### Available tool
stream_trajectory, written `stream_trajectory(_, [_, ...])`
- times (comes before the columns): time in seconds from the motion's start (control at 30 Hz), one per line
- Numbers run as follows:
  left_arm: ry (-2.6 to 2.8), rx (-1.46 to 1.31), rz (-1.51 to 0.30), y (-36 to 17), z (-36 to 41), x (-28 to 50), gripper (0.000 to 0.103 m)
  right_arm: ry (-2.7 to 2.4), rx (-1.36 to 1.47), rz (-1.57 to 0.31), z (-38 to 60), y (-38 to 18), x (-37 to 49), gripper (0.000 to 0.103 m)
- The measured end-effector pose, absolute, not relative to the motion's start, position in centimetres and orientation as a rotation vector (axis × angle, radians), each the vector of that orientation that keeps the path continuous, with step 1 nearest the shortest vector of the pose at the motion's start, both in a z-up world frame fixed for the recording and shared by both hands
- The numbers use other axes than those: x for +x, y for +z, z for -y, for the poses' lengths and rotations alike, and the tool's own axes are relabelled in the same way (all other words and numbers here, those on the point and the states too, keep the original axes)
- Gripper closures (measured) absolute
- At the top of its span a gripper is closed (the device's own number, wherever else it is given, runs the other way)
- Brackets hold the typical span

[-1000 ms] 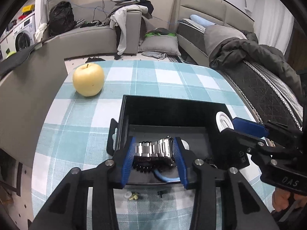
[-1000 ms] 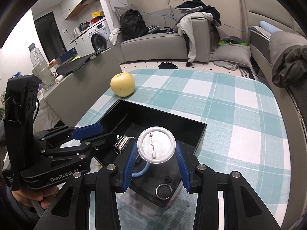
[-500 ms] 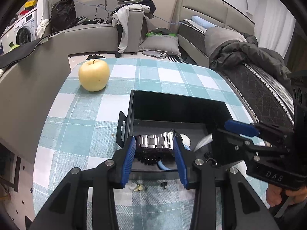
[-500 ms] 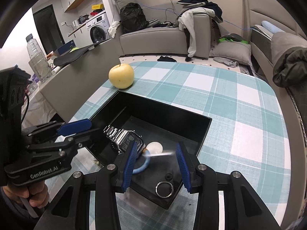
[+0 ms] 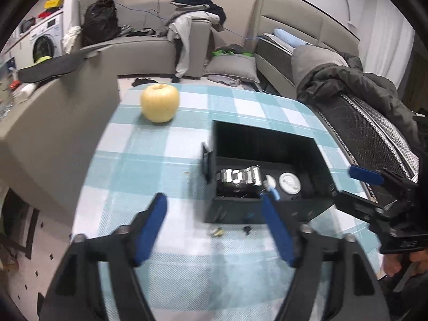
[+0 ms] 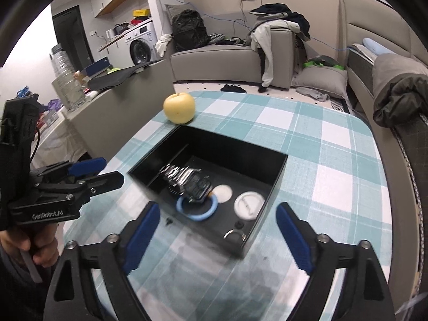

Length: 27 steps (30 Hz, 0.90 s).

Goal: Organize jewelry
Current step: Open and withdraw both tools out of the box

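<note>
A black open box (image 5: 315, 144) (image 6: 281, 171) sits on the teal checked tablecloth. Inside lie a silver metal watch (image 5: 239, 175) (image 6: 187, 180), a blue ring-shaped bangle (image 6: 196, 210), a round white badge (image 6: 249, 204) (image 5: 289, 183), a second white disc (image 6: 223, 192) and a small metal ring (image 6: 235, 234). My left gripper (image 5: 214, 211) is pulled back at the box's near left corner, its jaws opening with nothing between them. My right gripper (image 6: 218, 222) hovers before the box's near side, jaws opening wide and empty. Each gripper shows at the edge of the other's view.
A yellow apple (image 5: 160, 102) (image 6: 179, 107) rests on the cloth beyond the box. Small bits (image 5: 218, 231) lie on the cloth in front of the box. A grey sofa with clothes, a bed on the right and a low grey counter on the left surround the table.
Both grippers opened and drew back. The left let go of the watch, the right released the white badge; both now lie in the box.
</note>
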<state>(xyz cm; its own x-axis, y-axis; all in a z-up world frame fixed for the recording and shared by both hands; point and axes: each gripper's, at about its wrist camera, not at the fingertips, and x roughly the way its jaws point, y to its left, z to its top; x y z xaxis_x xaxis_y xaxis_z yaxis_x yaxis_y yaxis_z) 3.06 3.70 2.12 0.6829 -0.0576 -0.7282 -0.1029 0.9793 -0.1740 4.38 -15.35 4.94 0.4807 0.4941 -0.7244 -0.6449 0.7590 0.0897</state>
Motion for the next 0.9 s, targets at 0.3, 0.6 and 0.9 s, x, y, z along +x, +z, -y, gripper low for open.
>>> stream_trajectory(0.3, [0.096,-0.143,-0.875,0.4,-4.1,3.3,0.001,0.764,-0.225,-0.856,14.2,4.1,2.3,0.004])
stream_trajectory(0.6, [0.080,-0.141,-0.904,-0.3,-4.1,3.1,0.001,0.787,-0.249,-0.924,13.6,2.2,2.0,0.010])
stream_trajectory(0.9, [0.088,-0.186,-0.932,-0.9,-5.1,2.9,0.001,0.836,-0.284,-0.989,11.6,0.4,1.9,0.055])
